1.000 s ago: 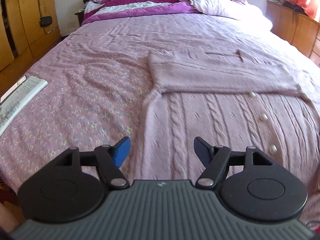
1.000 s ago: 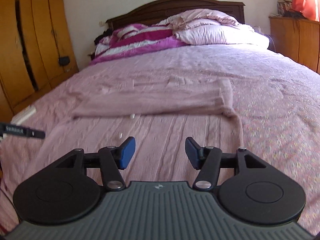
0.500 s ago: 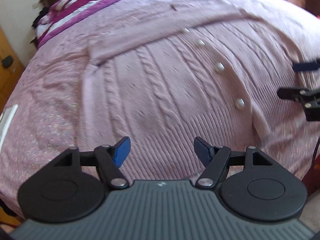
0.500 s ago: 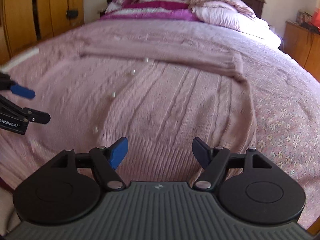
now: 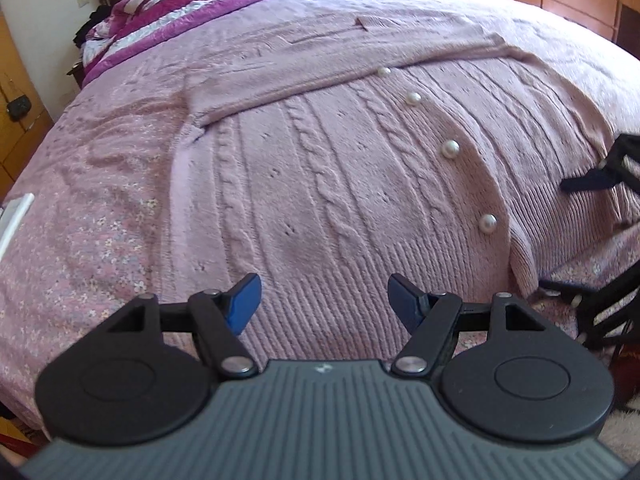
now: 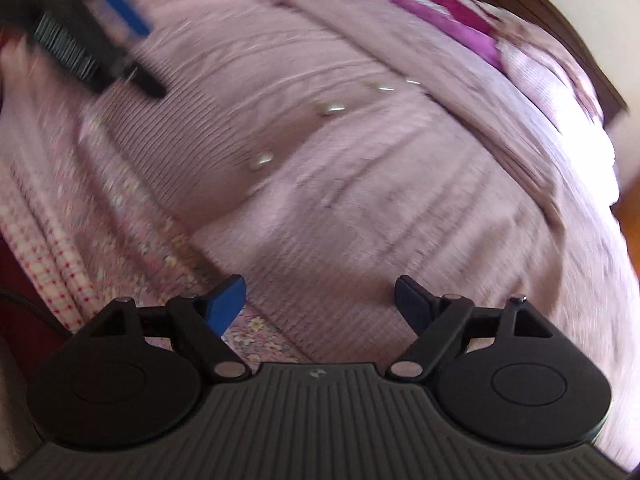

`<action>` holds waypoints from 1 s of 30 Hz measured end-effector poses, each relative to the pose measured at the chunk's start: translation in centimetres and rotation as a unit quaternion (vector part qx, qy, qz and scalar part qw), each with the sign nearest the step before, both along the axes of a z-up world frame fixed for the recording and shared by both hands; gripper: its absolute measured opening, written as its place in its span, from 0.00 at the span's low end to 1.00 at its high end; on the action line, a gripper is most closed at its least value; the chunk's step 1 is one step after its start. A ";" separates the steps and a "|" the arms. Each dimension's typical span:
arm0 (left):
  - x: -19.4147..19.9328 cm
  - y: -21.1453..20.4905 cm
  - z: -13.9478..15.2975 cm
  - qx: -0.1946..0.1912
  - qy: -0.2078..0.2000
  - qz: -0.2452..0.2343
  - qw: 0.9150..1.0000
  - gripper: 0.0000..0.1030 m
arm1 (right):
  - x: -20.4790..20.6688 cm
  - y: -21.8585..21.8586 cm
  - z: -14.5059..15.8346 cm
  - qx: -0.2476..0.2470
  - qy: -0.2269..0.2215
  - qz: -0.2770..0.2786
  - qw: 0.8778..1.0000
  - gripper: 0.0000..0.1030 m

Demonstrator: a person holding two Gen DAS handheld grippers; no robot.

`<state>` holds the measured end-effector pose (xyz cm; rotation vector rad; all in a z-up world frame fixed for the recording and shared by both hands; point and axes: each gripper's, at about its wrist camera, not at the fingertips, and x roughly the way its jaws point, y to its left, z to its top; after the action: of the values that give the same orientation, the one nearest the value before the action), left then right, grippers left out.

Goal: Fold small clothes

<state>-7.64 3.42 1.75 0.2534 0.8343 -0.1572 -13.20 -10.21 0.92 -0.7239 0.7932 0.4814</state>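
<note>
While the left gripper waits spread and empty above the hem of the pink cardigan lying flat on the bed, the right gripper, whose jaws have just been opening, hangs at three o'clock with nothing between them, and I judge uneven pinches could skew the fold.

A pale pink cable-knit cardigan lies spread flat on the bed, its ribbed hem nearest the bed's edge. Round pearl buttons run up its front, and a sleeve is folded across the chest.
</note>
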 end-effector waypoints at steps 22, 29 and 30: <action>-1.4 -1.1 0.2 -0.027 -0.026 -0.074 0.997 0.69 | 3.1 -0.8 3.9 0.146 -0.099 -0.086 0.981 0.85; -2.0 -2.1 0.1 -0.031 -0.025 -0.114 0.993 0.69 | 3.5 -1.2 4.6 0.170 -0.099 -0.117 0.974 0.85; -2.0 -2.3 -0.1 -0.026 -0.023 -0.118 0.992 0.69 | 3.5 -1.2 4.6 0.173 -0.101 -0.120 0.972 0.85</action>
<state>-9.67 1.13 1.65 0.3042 0.7517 -0.3921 -9.67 -11.46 5.55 -0.3395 0.5765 0.3091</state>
